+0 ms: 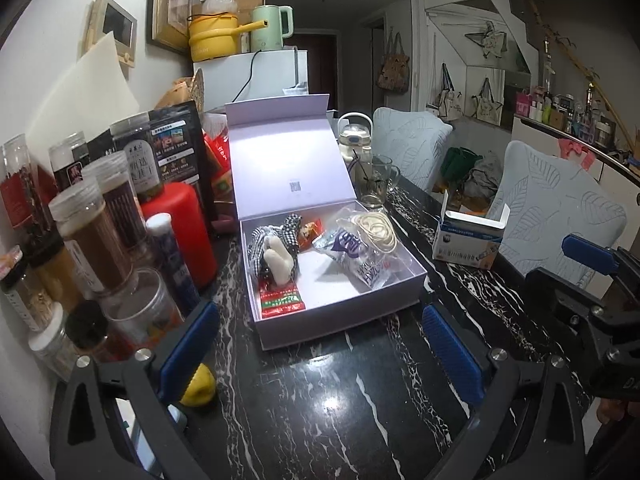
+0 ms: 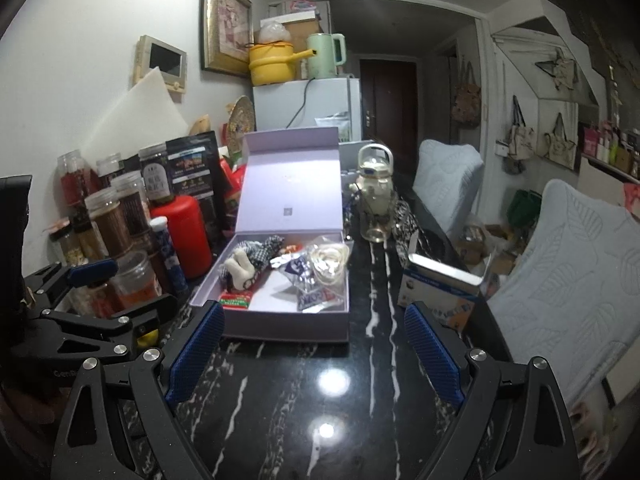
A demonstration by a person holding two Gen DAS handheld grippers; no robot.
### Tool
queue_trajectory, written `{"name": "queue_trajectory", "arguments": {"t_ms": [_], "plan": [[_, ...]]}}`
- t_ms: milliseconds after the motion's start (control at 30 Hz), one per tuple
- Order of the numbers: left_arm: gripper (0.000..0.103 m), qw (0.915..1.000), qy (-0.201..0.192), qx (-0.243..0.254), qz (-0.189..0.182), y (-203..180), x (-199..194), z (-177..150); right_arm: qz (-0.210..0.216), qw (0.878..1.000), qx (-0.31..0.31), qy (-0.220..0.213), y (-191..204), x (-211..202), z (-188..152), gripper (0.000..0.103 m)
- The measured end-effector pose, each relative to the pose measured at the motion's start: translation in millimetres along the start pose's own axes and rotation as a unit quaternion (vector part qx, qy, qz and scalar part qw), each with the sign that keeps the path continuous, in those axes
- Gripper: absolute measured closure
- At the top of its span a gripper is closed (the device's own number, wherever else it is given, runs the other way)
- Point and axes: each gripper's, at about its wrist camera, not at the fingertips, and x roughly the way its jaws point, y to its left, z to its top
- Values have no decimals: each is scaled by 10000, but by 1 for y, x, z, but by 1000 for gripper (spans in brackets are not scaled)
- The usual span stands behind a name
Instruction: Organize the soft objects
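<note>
- Black marbled tabletop (image 1: 320, 400) glossy and crowded; a dragged item likely to slide, not lift.
- Open white box (image 1: 400, 280) at the 12 o'clock of both tools, lid standing up at its far edge; a push on the near wall apt to shove it back or tip the lid shut.
- Cluster of jars (image 1: 100, 220) and a red bottle (image 1: 184, 228) at the 9 to 10 o'clock of the box, close to its left wall; a wide swing by the left tool (image 1: 320, 344) likely to topple them.
- Both tools gaping wide and empty: left over bare tabletop just short of the box, right tool (image 2: 316, 348) likewise.
- Small carton (image 2: 440, 292) at 1 o'clock of the right tool, near enough to be clipped.
- Soft objects already in the box: checked cloth toy (image 1: 276, 248) at left, crinkly plastic packets (image 1: 360, 260) at right, coil of pale bands (image 1: 378, 230) behind, red sachet (image 1: 280, 300) at the near left corner; overlap invites grabbing two at once or crushing a packet.
</note>
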Motion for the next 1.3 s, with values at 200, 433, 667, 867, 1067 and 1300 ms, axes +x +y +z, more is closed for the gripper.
{"name": "queue_trajectory", "arguments": {"t_ms": [200,433,667,867,1067,1300], "plan": [[0,10000,20,-15,13,0,1,-3,9,9999,106,128,-2,7,-6,10],[0,10000,28,-57,38,2,3,-3,-9,9998,113,146,-3,9,-6,10],[0,10000,10,-79,39,-1,3,-3,-62,9998,94,155,-4,10,-6,10],[0,10000,40,-62,-6,-3,4,-3,-123,9997,110,180,-3,10,-7,10],[0,9999,37,-84,-45,-5,5,-3,-183,9996,120,201,-4,10,-9,10],[0,9998,119,-112,-61,-5,8,-5,-183,9994,151,258,-6,13,-12,10]]}}
